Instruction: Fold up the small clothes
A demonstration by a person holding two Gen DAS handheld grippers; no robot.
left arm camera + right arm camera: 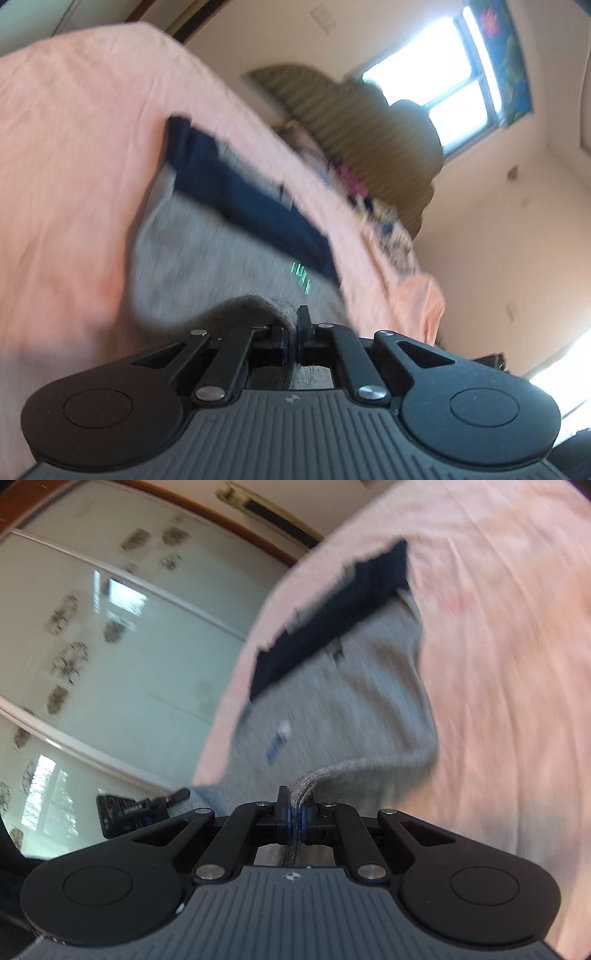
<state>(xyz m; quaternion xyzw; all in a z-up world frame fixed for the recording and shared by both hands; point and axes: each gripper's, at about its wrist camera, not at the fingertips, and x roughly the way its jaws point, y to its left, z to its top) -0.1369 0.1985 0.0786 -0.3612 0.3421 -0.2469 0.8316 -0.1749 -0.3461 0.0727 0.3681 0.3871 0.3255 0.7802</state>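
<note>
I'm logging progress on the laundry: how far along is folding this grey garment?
Done: both grips taken. The left gripper and right gripper each pinch an edge of the grey garment. In hand: moving it over the pink sheet. Left: no finished fold visible.

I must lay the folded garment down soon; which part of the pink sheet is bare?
Bare pink sheet lies beside the grey garment, on the side away from the bed edge. Past its navy band that edge is crowded with blurred items.

daylight enters through an overexposed window [436,99] ahead-right of the left tongs [293,325]; strong motion blur smears everything beyond both tongs, whose bodies stay sharp; fisheye curvature bends edges.
</note>
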